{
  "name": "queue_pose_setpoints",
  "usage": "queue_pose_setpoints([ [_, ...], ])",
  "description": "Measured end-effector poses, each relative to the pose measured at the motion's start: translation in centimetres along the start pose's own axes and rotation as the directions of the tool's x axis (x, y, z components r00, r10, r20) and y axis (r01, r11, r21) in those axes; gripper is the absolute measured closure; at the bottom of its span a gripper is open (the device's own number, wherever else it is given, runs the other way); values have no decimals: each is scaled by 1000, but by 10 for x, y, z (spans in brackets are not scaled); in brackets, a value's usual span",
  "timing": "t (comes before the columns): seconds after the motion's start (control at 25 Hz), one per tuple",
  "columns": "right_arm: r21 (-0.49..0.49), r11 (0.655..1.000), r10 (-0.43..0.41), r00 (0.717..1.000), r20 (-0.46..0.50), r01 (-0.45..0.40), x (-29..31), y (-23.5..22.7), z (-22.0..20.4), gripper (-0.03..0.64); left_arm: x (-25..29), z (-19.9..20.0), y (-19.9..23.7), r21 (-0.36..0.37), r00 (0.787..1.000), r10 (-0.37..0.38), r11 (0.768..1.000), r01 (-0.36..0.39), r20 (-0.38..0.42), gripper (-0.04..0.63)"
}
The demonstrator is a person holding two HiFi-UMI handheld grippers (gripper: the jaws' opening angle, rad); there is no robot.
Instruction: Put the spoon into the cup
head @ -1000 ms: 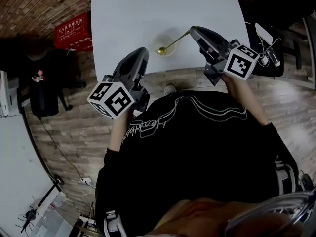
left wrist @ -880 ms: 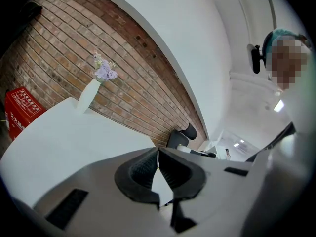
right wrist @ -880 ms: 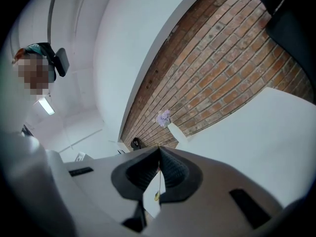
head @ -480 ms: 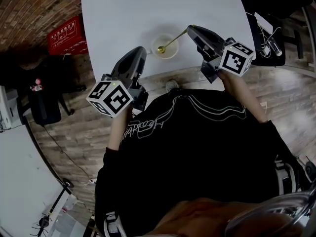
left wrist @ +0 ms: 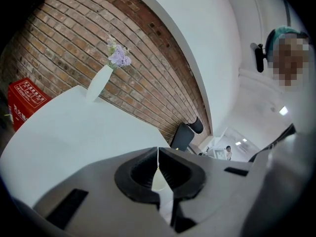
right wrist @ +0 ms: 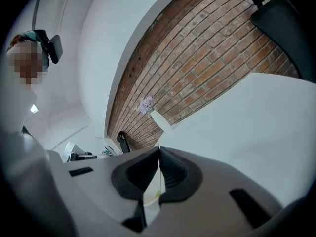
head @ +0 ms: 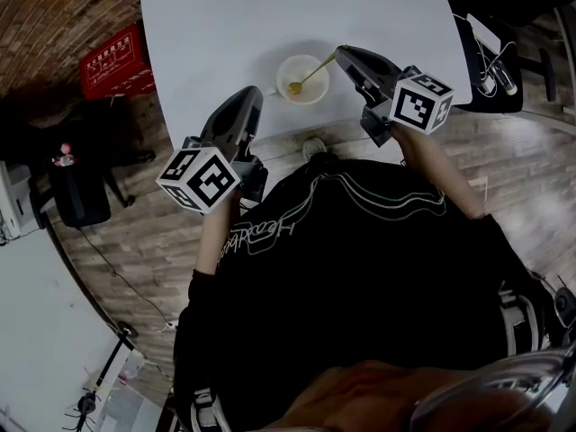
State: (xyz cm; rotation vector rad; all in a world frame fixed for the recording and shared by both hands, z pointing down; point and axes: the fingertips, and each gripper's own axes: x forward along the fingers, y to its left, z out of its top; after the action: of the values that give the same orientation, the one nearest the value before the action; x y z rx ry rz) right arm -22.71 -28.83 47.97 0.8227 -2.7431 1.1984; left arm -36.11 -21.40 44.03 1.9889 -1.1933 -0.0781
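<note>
My right tongs (head: 341, 54) pinch the gold spoon (head: 315, 71) by its handle, bowl inside the white cup (head: 310, 94). My left tongs (head: 255, 94), pressed together and empty, sit just beside the cup.

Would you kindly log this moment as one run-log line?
right claw: shut on spoon | spoon: bowl end in cup | left claw: shut, empty, beside cup

The spoon (head: 313, 72) handle's tip is hidden by the right gripper (head: 339, 51).

left claw (left wrist: 158, 151) jaws together | white table (left wrist: 69, 132) ahead | vase (left wrist: 98, 83) against brick wall (left wrist: 148, 58) | red crate (left wrist: 23, 100) far left
</note>
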Motion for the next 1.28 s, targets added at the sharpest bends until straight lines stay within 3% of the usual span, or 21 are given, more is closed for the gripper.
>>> queue_pose_setpoints([
  [1.04, -61, 998, 14, 998, -56, -17, 15, -10, -23, 612, 0, -6, 10, -18, 999, 33, 999, -33, 5, 588],
  [1.16, -86, 996, 30, 998, -57, -35, 10, -8, -17, 531, 0, -5, 5, -13, 999, 28, 1000, -28, 16, 588],
  [1.28, -177, 984, 13, 998, -62, -24, -4, -8, -6, 529, 0, -5, -9, 24, 1000, 7, 1000, -7, 26, 588],
])
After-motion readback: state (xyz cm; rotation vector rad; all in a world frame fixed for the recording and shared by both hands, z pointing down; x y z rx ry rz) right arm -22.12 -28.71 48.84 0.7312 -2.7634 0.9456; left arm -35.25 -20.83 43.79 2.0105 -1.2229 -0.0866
